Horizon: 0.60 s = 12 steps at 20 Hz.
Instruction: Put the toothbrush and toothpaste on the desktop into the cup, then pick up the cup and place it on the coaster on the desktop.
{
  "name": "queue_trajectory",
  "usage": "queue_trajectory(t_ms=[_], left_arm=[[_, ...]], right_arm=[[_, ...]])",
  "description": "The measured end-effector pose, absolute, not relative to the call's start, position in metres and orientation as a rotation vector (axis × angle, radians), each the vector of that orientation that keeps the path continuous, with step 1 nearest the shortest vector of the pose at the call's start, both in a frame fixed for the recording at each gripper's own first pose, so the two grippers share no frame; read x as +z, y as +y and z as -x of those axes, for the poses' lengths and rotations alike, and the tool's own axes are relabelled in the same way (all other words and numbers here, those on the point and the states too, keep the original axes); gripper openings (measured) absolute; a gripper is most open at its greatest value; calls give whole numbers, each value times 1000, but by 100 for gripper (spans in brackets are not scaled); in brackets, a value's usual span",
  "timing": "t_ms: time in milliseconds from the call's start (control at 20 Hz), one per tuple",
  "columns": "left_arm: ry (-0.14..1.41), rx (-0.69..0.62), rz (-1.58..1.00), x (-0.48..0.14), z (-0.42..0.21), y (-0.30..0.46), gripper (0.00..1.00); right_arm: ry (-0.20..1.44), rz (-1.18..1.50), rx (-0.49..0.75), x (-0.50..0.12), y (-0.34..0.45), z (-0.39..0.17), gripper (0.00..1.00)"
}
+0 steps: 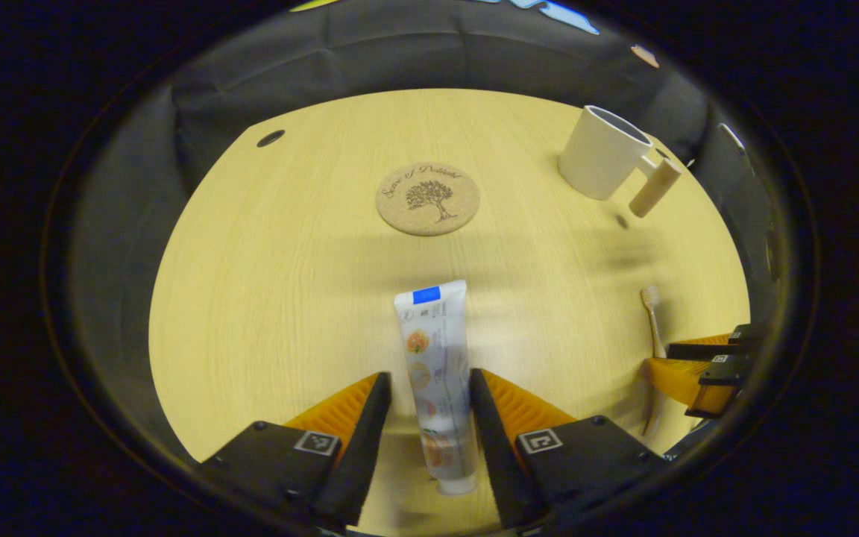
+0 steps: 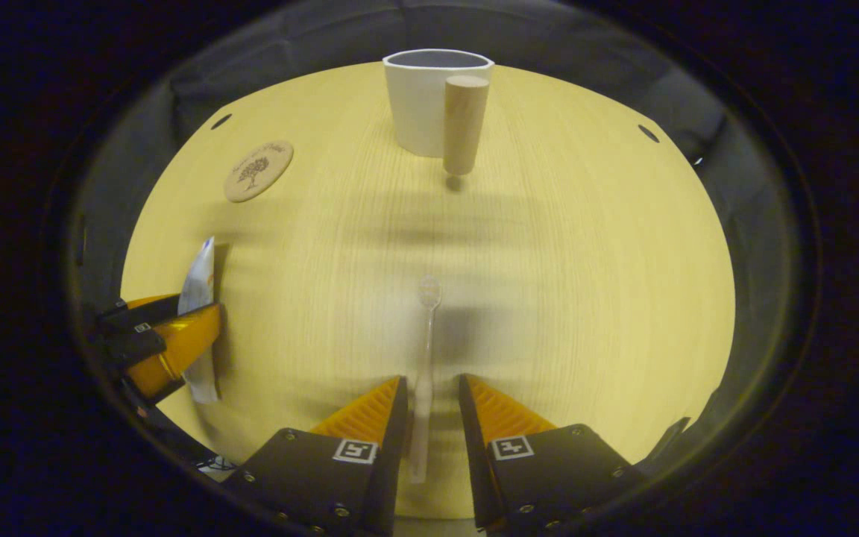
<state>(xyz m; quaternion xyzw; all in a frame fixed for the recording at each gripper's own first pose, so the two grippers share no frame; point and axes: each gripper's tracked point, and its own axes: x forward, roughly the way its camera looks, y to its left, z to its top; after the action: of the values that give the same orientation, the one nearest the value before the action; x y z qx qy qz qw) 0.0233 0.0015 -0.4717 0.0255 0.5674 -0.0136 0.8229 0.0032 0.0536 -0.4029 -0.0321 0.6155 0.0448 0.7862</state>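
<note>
Toothpaste (image 1: pixel 438 373) is soft, so left gripper (image 1: pixel 429 391) squeezes its lower body; right gripper (image 2: pixel 429 399) clamps the thin, stiff toothbrush (image 2: pixel 424 373) handle.

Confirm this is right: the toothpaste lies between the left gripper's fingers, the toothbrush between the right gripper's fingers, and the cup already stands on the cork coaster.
Wrong on one point: the cup stands on the bare desktop, apart from the cork coaster, as the left gripper view shows. The rest holds: the toothpaste lies between the left gripper fingers, the toothbrush between the right gripper fingers.
</note>
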Motion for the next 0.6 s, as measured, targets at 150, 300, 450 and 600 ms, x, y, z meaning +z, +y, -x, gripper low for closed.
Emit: queue_trajectory(t_ms=[150,300,450,600], left_arm=[[1218,-33,-61,-470,-23,-1,48],[1219,-27,-51,-470,-25,-2,48],[1218,-21,-52,-469,-26,-3,33],[1224,-16,-48,-468,-24,-2,17]], right_arm=[[1345,66,96,-403,54,-1,41],[1342,42,70,-403,52,-7,7],[1329,41,75,-405,53,-10,7],[1334,32,79,-399,51,-7,2]])
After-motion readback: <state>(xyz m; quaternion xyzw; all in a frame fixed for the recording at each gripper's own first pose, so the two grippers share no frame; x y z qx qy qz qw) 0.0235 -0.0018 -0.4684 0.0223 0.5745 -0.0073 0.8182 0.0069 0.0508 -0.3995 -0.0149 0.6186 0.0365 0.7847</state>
